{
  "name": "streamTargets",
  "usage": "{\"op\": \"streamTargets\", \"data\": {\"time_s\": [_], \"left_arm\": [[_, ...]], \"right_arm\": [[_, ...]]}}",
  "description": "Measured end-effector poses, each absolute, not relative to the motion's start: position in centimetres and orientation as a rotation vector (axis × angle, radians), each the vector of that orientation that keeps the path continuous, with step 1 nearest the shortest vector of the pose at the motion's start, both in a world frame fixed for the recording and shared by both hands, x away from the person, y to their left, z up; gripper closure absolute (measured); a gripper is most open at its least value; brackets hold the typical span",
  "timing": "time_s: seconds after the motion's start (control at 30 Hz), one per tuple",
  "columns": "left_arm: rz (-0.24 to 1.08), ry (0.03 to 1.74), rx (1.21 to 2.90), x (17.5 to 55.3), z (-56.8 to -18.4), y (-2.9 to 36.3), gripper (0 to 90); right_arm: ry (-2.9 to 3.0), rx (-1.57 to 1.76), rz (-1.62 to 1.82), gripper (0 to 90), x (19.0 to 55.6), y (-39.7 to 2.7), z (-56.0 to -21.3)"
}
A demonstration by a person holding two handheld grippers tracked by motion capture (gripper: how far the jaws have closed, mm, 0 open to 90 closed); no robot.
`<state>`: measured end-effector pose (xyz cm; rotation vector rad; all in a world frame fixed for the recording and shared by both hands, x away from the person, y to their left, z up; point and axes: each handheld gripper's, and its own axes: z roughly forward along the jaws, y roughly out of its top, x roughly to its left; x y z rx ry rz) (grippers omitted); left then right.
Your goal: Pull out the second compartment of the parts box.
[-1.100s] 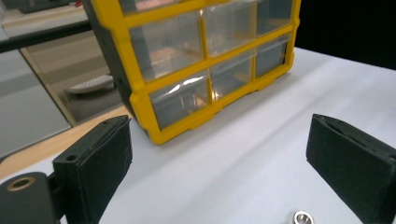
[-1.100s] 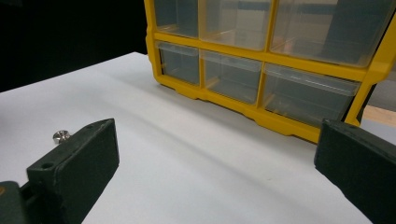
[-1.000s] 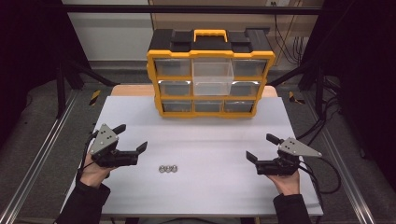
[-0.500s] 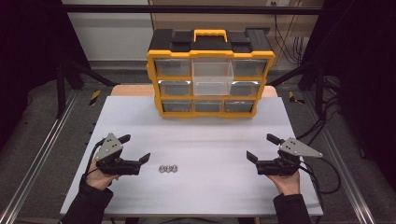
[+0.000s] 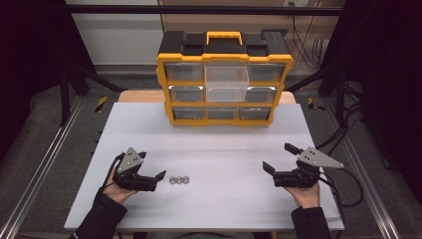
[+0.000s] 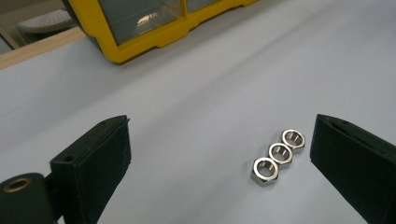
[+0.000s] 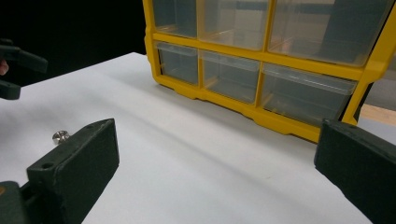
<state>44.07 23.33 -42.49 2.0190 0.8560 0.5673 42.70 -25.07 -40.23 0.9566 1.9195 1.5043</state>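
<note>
Beside three nuts (image 5: 179, 179), left tool (image 5: 158, 179) wide open, white table (image 5: 224, 149)

The three hex nuts (image 6: 279, 157) are shiny silver; the table (image 5: 224, 149) under them is plain pale grey-white; the drawer organizer (image 5: 225, 84) has a yellow frame, a black top with a yellow handle, and clear drawers; both grippers, left (image 5: 158, 180) and right (image 5: 279, 159), have matte black fingers (image 6: 95, 158) and grey top plates.

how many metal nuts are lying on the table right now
3 nuts lie in a touching row on the white table, just beyond the open left gripper. None looks hidden.
</note>
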Motion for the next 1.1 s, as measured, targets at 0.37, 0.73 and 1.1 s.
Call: {"op": "streamTargets", "data": {"time_s": [0.37,0.73,1.1], "left_arm": [[0.506,0.848,2.115,44.0,-43.6,22.1,0.0],[0.482,0.855,2.161,44.2,-44.2,21.6,0.5],[0.391,0.853,2.231,45.0,-45.1,21.0,6.9]], "right_arm": [[1.919,0.956,1.505,0.4,42.8,-25.0,-40.3],[1.921,0.956,1.506,0.4,42.8,-25.0,-40.3],[1.917,0.96,1.503,0.4,42.8,-25.0,-40.3]]}}
